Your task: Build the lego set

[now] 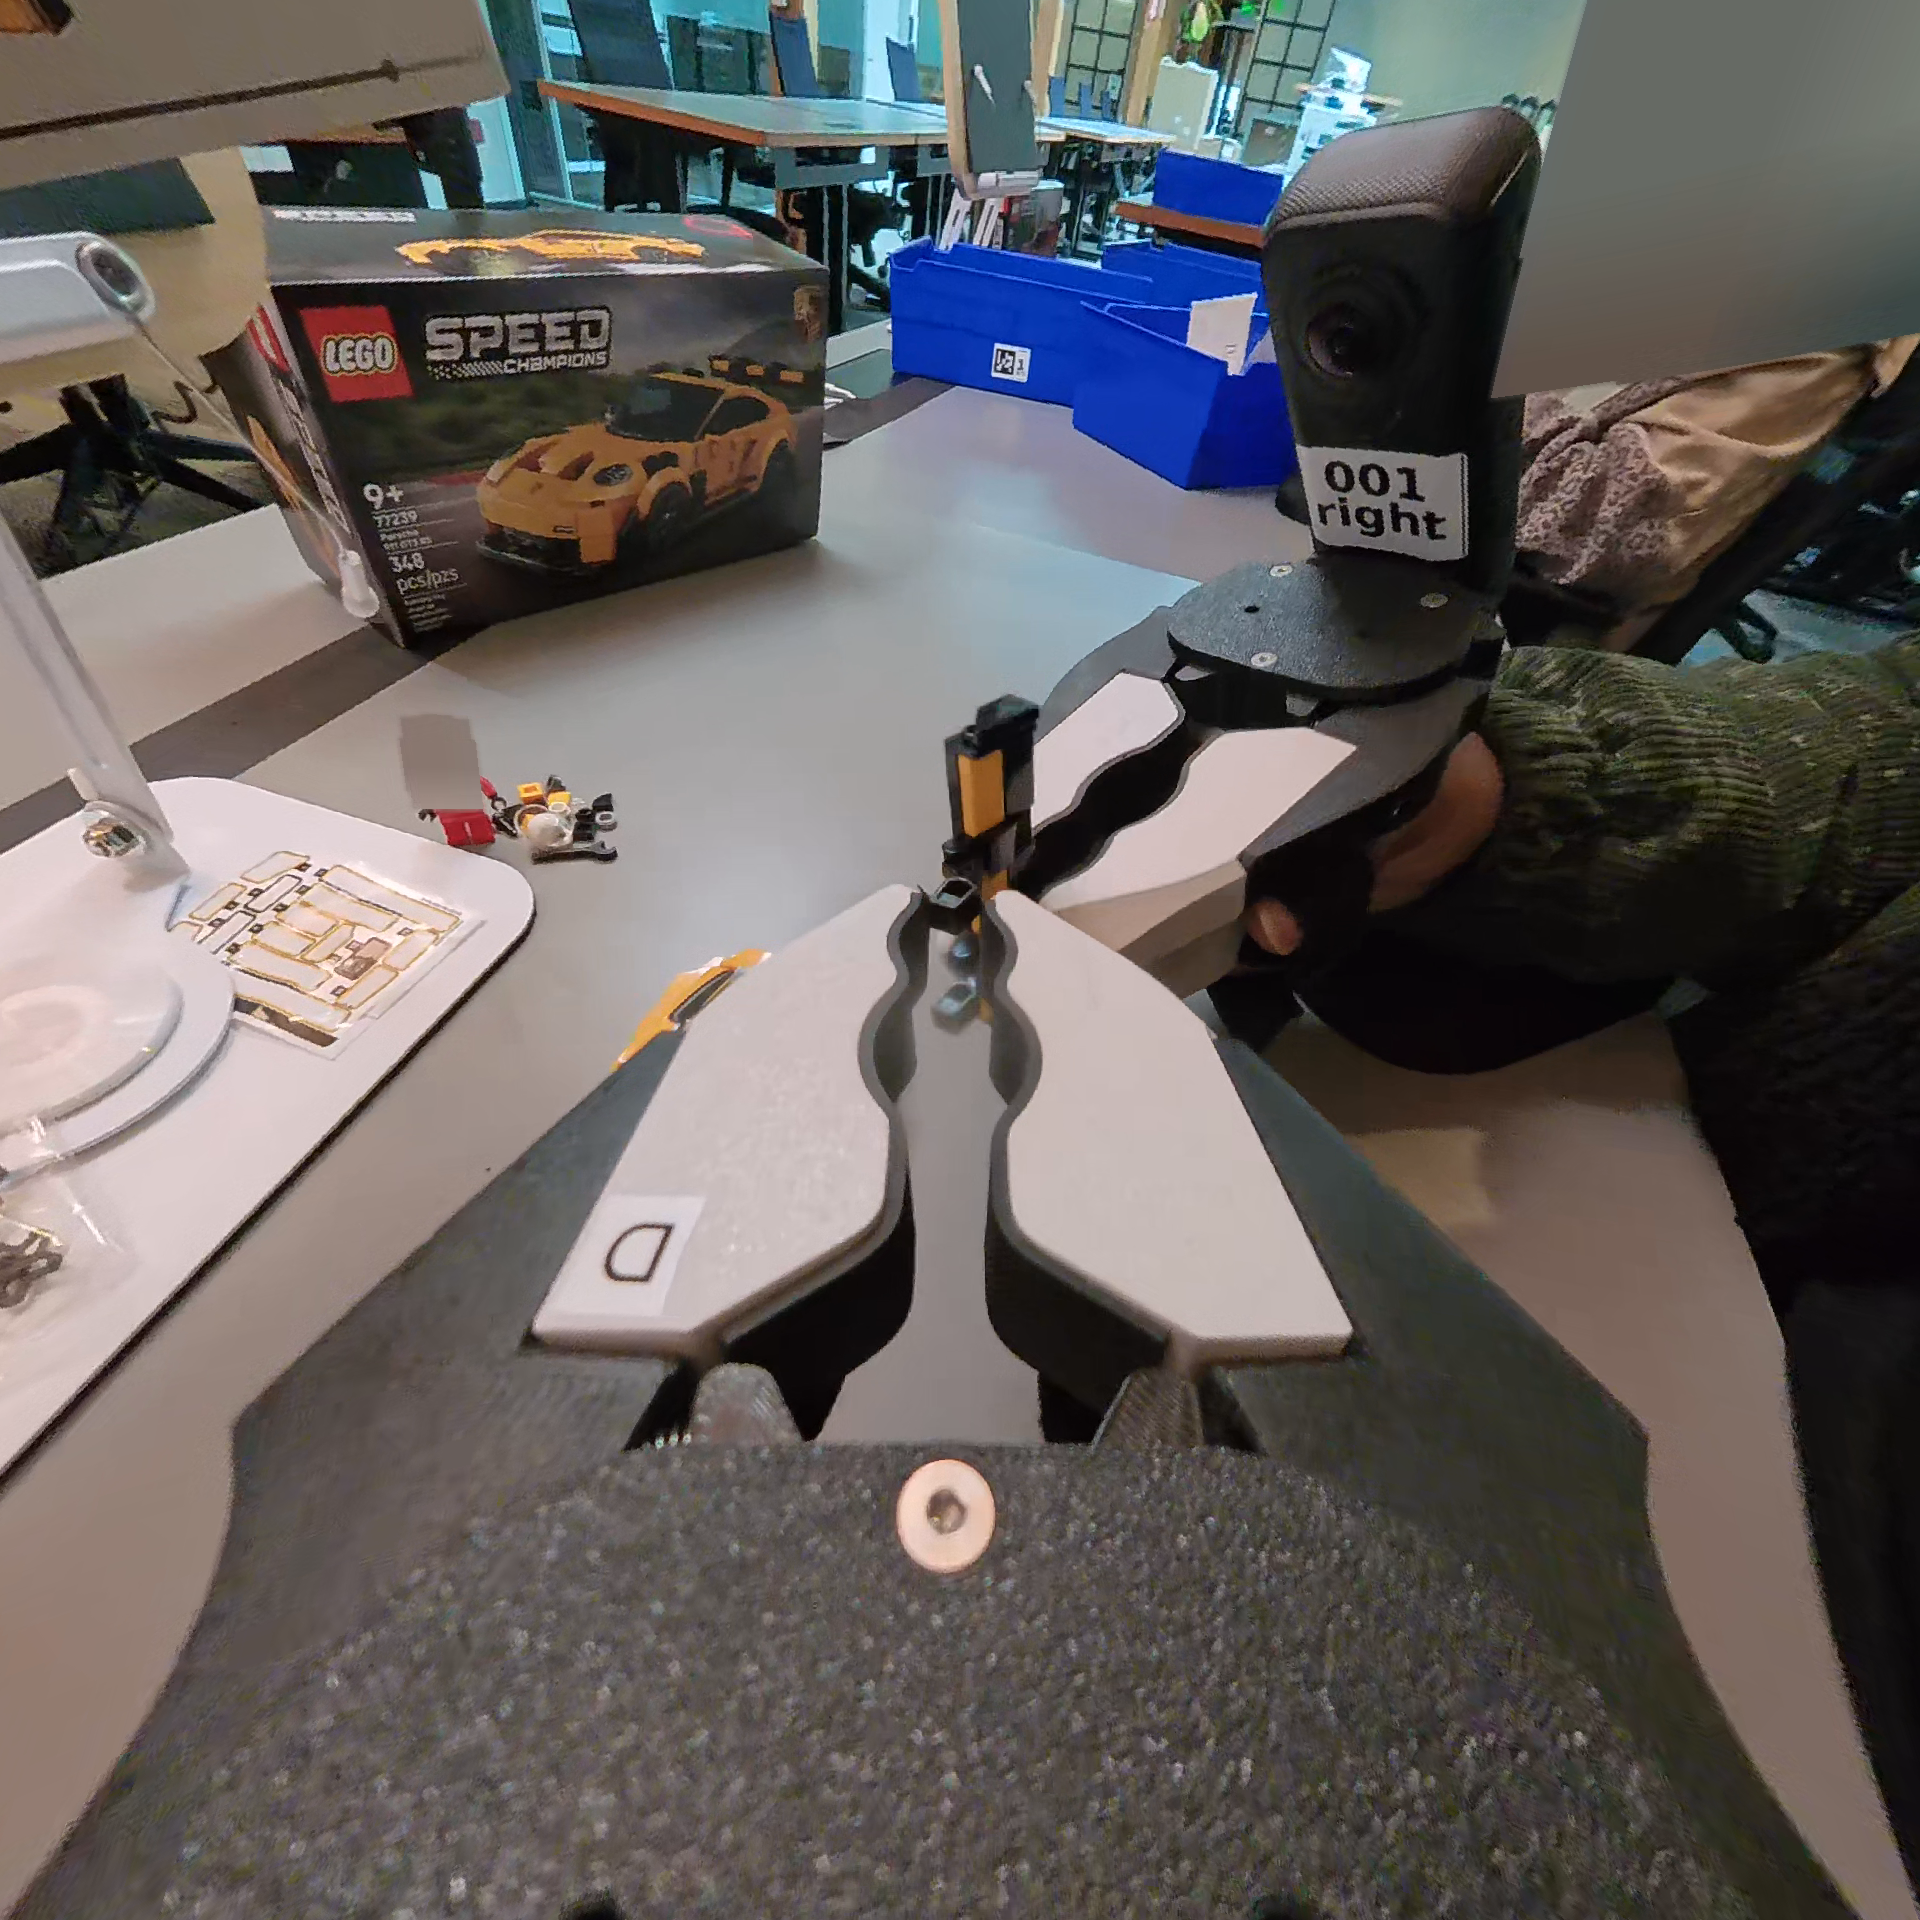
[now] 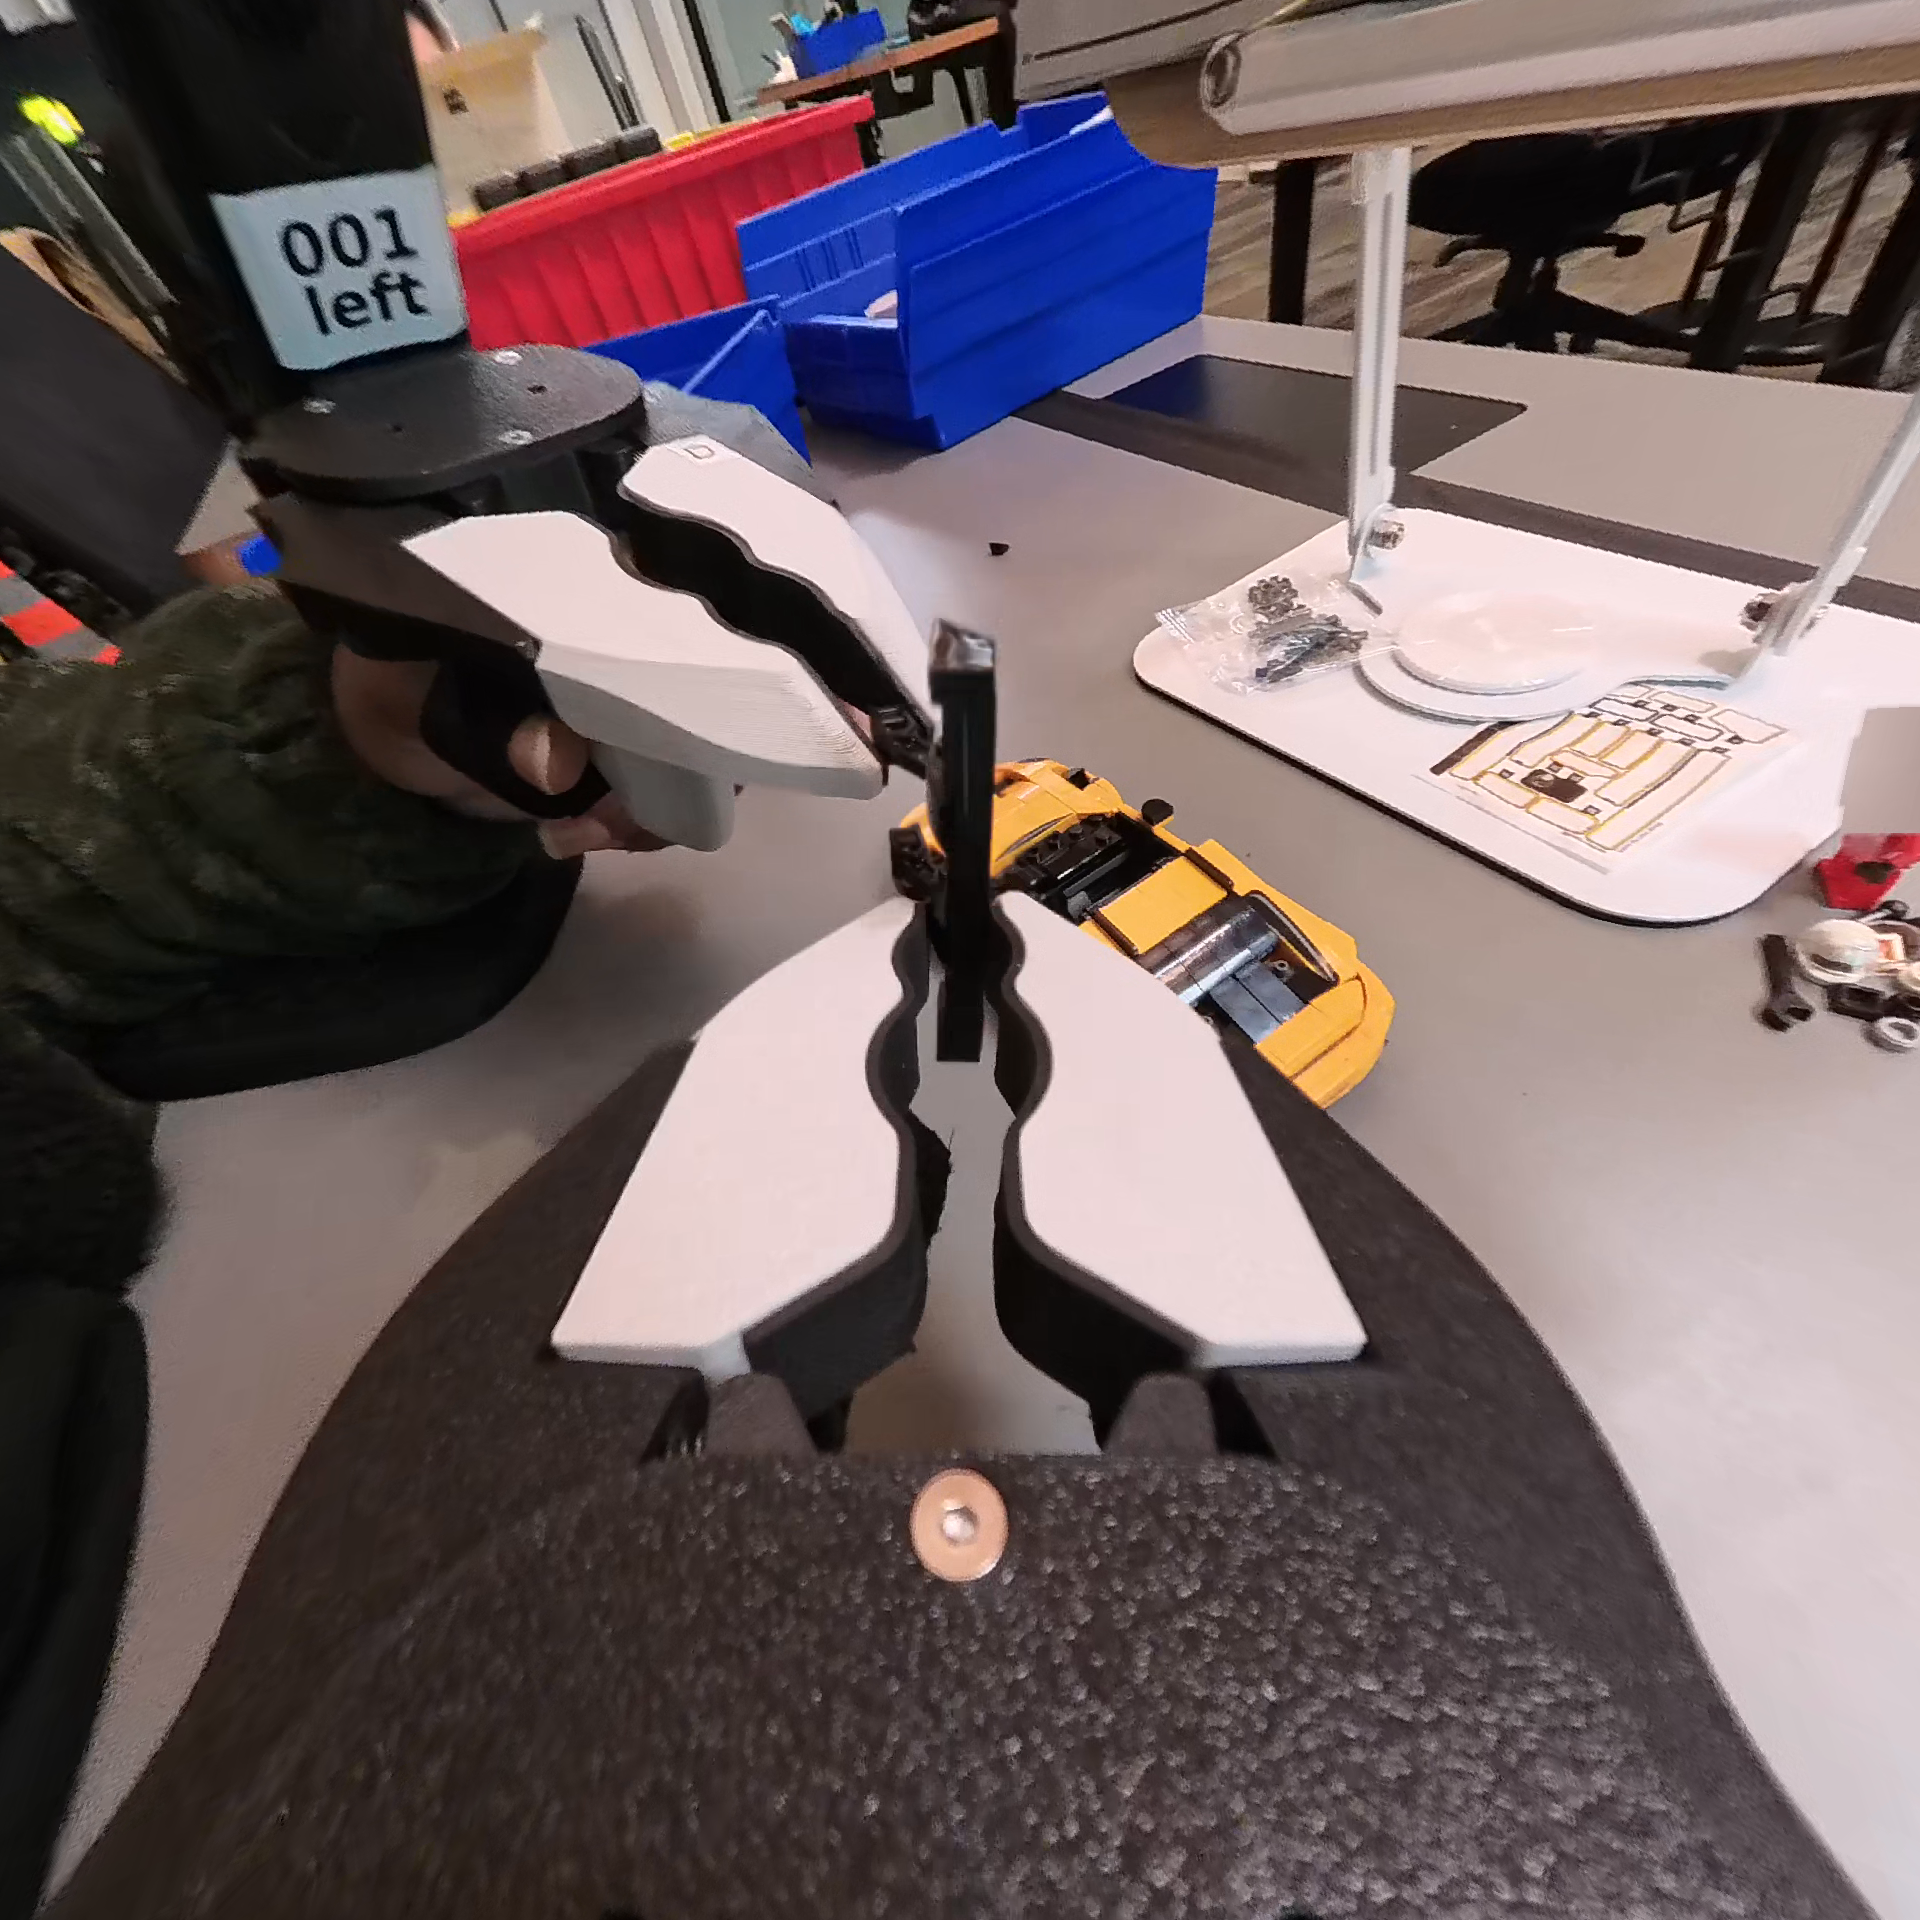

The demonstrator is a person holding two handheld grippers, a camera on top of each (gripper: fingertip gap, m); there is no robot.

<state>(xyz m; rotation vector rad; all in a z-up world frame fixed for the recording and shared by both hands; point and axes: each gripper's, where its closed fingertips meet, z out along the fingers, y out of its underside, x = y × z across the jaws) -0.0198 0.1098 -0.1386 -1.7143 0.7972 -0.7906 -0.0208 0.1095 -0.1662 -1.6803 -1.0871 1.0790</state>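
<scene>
Our right gripper (image 2: 956,920) clamps the upright black-and-yellow strip (image 1: 985,795); our left gripper (image 1: 954,906) pinches a small black piece (image 1: 952,902) against it. Misaligned pressing could pop either loose onto the yellow car (image 2: 1195,914).

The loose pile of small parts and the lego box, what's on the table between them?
In the left wrist view, nothing: bare grey table runs from the small parts to the lego box.
</scene>
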